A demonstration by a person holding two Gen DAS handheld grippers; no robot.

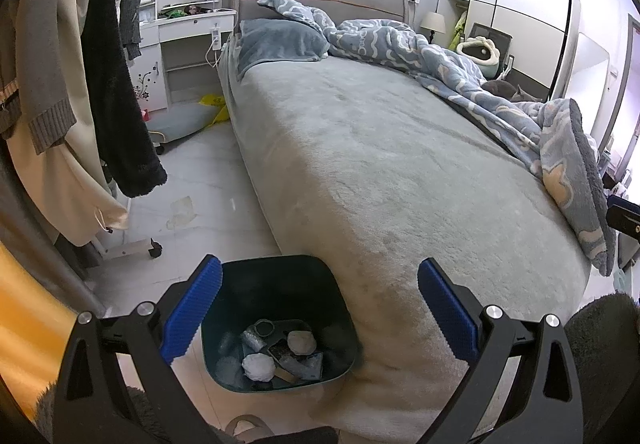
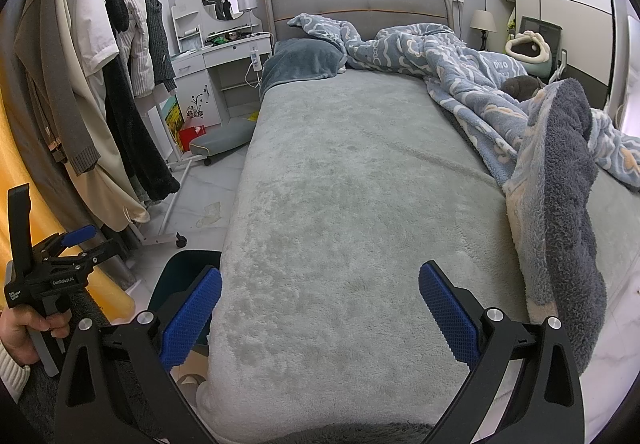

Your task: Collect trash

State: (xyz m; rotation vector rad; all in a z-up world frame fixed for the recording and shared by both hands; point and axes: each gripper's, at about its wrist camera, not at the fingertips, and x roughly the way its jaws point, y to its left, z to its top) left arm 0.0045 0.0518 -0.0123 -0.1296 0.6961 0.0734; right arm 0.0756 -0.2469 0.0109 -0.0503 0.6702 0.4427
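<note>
Trash sits in the dark bin right under my left tool, which gapes wide with nothing in it, I guess ready to drop or grab. Right tool, equally wide and empty, hovers above the bed. A crumpled scrap lies on the floor ahead-left.

Grey bed; blue cloud-patterned quilt.

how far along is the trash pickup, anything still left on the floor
Done: the bin beside the bed already holds crumpled wads and wrappers. In hand: nothing; left tongs and right tongs are open and empty. Left: a flattened scrap lies on the floor near the clothes rack.
</note>
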